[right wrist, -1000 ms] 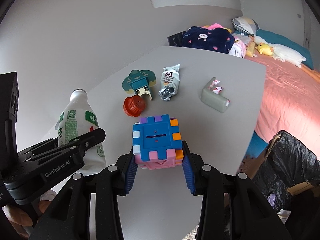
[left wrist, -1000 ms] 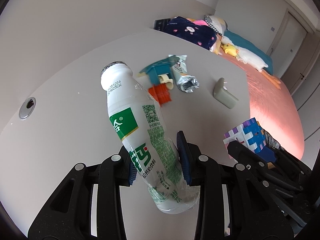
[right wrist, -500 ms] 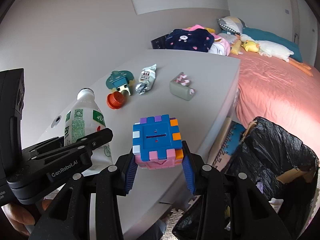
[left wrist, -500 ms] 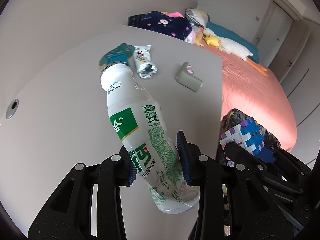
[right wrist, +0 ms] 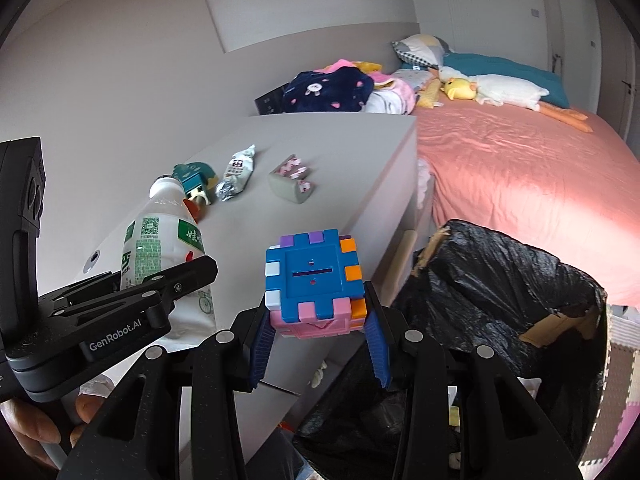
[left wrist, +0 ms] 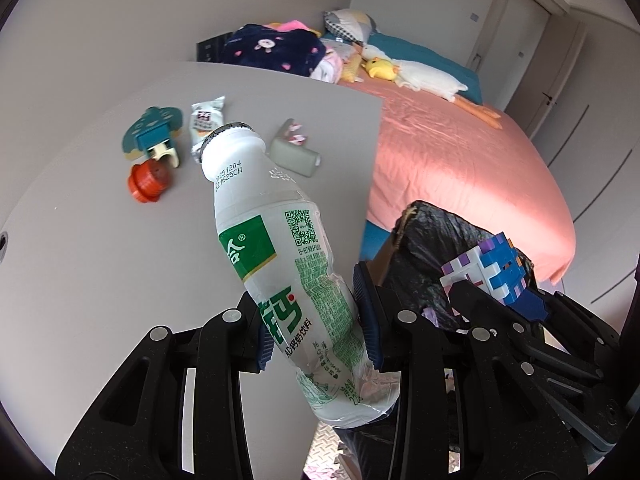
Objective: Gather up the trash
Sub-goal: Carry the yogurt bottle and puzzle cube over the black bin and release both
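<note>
- Left gripper clamps the tilted white milk bottle above the table edge.
- Right gripper pinches the colourful block cube, seemingly just beside the black trash bag.

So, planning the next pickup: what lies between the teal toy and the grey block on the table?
Only the silver snack wrapper, seen in both wrist views.

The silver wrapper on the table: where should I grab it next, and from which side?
Take the wrapper across its flat printed middle, coming from above with the fingers straddling its narrow width. It lies flat on the table, long axis running away from the camera, crumpled at the near end. The teal toy sits close on its left, so probably keep that finger tight.
</note>
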The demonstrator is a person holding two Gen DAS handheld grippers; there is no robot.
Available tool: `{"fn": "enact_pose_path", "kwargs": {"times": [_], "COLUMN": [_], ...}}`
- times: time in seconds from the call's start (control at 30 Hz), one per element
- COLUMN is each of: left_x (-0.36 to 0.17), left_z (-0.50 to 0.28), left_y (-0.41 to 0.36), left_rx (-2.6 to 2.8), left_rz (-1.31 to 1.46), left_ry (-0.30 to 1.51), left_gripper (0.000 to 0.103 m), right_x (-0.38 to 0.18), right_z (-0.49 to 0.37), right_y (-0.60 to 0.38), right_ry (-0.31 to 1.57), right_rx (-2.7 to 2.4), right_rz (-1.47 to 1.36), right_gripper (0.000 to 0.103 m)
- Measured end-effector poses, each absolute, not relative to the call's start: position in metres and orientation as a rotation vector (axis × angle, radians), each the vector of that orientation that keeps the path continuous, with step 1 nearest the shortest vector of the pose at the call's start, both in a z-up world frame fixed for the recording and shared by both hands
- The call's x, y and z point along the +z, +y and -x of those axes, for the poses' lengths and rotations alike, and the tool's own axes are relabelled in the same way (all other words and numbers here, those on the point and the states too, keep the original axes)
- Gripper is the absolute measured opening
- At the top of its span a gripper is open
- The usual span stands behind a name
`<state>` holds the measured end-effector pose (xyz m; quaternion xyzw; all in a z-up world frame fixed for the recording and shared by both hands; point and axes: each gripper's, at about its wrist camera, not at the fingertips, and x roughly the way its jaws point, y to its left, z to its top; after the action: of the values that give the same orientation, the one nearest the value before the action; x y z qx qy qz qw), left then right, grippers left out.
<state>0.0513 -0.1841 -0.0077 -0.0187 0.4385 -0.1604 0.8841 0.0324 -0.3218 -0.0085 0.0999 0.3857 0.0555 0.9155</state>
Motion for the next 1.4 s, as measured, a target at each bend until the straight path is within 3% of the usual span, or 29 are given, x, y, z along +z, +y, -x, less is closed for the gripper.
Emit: {"fn": "enact_pose_path", "kwargs": {"times": [1.1,1.13,1.17,1.2,1.23,1.4], "left_x": [-0.032,-0.036,-0.041,-0.046,-0.047,-0.052], "left_z": [-0.024,-0.024,-0.024,-0.024,-0.022,-0.024], "left_y": [-0.302,-0.305,-0.309,-0.313,-0.315,-0.315], "left_rx": [-0.657,-0.694,-0.723,-0.738,-0.738,-0.762], "left_rz": [-0.097,-0.101,-0.112,-0.125,-0.127,-0.105], "left_ry": [1.003,1.030,1.064,1.096,1.097,1.120], "left_gripper": [0.037,0.041,0.066,0.095,0.098,0.098], "right_x": [-0.016,-0.016,-0.016,-0.015,-0.013,-0.011], "right_z": [0.028,0.030,0.031,0.034,0.037,0.040], "right_y": [-0.466,-0.472,-0.475,-0.479,-0.484,-0.490], "right_ry": [0.751,0.749,0.751,0.746,0.731,0.713], "right_rx": [-0.178,-0.192,-0.208,-0.238,-0.275,-0.303], "right_rz": [-0.412,-0.430,-0.440,-0.450,-0.456,-0.454], "right_gripper": [0.043,0.044,0.047,0.063,0.078,0.080]}}
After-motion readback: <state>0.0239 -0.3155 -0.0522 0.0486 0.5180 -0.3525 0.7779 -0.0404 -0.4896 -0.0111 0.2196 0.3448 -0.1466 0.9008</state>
